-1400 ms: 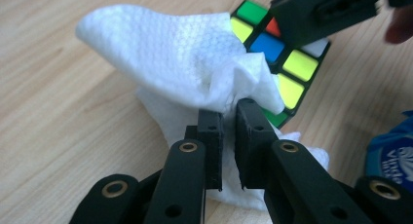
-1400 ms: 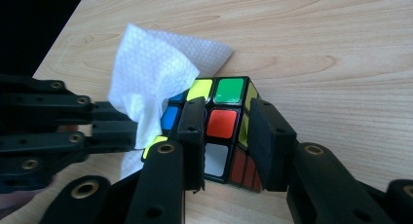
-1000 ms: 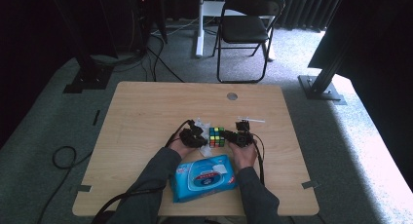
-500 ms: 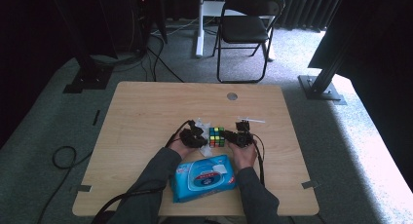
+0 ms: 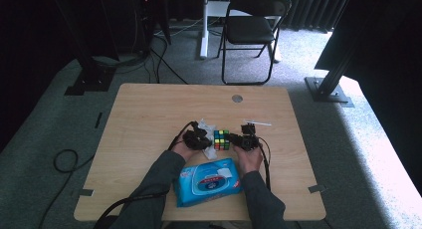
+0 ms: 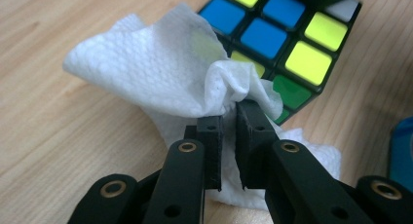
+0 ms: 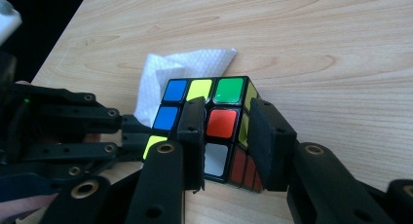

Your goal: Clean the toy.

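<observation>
- Nearest you, the blue pack of wet wipes (image 5: 207, 188) lies flat on the table (image 5: 149, 109) between your forearms, just short of both grippers.
- Your left gripper (image 6: 229, 121) has its jaws nearly together, pinching a crumpled fold of the white wipe (image 6: 160, 73); the wipe bunches up against the side of the puzzle cube (image 6: 287, 44) and trails onto the wood below it.
- Your right gripper (image 7: 226, 131) is clamped on the cube, one jaw on the face with the orange and white squares and the other on the adjoining side, so a corner of the cube sits between them.
- The cube rests on the table, midway between your two grippers, near the middle of the tabletop.
- Farther off, beyond the table's far edge, a black folding chair (image 5: 251, 30) stands on the grey carpet.
</observation>
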A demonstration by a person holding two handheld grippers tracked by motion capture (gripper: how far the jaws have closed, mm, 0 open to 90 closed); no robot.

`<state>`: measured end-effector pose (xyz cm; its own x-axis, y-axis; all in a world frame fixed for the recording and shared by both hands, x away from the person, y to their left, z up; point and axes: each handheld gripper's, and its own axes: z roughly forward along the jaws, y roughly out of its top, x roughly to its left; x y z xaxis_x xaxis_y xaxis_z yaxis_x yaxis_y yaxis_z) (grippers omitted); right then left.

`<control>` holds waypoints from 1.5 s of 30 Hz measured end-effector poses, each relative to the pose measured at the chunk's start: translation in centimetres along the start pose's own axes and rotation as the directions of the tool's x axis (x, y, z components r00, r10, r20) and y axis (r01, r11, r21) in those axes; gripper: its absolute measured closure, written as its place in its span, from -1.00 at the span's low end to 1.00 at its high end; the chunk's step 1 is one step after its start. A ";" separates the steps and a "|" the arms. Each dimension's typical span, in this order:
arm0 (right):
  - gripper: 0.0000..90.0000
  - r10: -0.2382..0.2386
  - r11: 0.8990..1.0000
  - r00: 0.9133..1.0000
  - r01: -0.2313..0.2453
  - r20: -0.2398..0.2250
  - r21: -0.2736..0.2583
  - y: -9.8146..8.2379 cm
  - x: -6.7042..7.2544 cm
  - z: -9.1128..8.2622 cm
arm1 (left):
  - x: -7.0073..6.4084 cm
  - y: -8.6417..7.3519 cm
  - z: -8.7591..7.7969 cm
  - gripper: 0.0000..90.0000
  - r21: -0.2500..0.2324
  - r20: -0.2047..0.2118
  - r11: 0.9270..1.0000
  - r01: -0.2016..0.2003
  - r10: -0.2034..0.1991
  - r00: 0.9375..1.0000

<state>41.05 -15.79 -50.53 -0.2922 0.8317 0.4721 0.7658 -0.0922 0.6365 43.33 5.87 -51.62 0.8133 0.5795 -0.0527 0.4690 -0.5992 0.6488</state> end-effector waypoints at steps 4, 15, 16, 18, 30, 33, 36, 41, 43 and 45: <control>0.52 0.001 1.000 1.000 -0.001 -0.001 0.000 0.0 0.0 0.0 | -0.2 0.2 -0.5 0.81 -0.016 0.000 1.000 -0.004 0.004 1.000; 0.52 0.005 1.000 1.000 -0.005 -0.004 0.000 0.0 0.0 0.0 | -0.4 0.2 -2.1 0.80 -0.068 0.027 0.998 -0.012 0.014 1.000; 0.52 0.005 1.000 1.000 -0.005 -0.004 0.000 0.0 0.0 0.0 | -0.4 0.2 -2.3 0.80 -0.073 0.028 0.997 -0.015 0.017 0.999; 0.52 0.005 1.000 1.000 -0.005 -0.004 0.000 0.0 0.0 0.0 | -0.5 0.2 -2.6 0.80 -0.084 0.029 0.996 -0.014 0.017 0.999; 0.52 0.004 1.000 1.000 -0.004 -0.004 0.004 0.1 0.0 0.0 | -1.0 0.1 -2.2 0.80 -0.051 0.037 0.998 -0.048 0.050 0.998; 0.52 0.005 1.000 1.000 -0.005 -0.005 0.004 0.1 0.0 0.0 | -1.0 0.2 -2.1 0.80 -0.050 0.039 0.998 -0.046 0.048 0.998; 0.52 0.005 1.000 1.000 -0.005 -0.005 0.004 0.1 0.0 0.0 | -0.9 0.2 -2.1 0.80 -0.044 0.038 0.998 -0.047 0.049 0.998; 0.52 0.006 1.000 1.000 -0.006 -0.003 0.004 0.1 0.0 0.0 | -0.8 0.0 -1.5 0.80 -0.013 0.040 0.999 -0.040 0.040 0.998; 0.52 0.007 1.000 1.000 -0.007 -0.003 0.004 0.1 0.0 0.0 | -0.8 -0.1 -1.1 0.80 0.006 0.047 0.999 -0.038 0.038 0.998; 0.52 0.007 1.000 1.000 -0.007 -0.004 0.004 0.1 0.0 0.0 | -0.6 -0.3 -0.6 0.80 0.022 0.057 0.999 -0.033 0.031 0.998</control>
<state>41.13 -15.81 -50.50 -0.2886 0.8290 0.4790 0.7704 -0.0960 0.6303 42.51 6.04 -51.32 0.8460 0.5277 -0.0759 0.4497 -0.6299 0.6333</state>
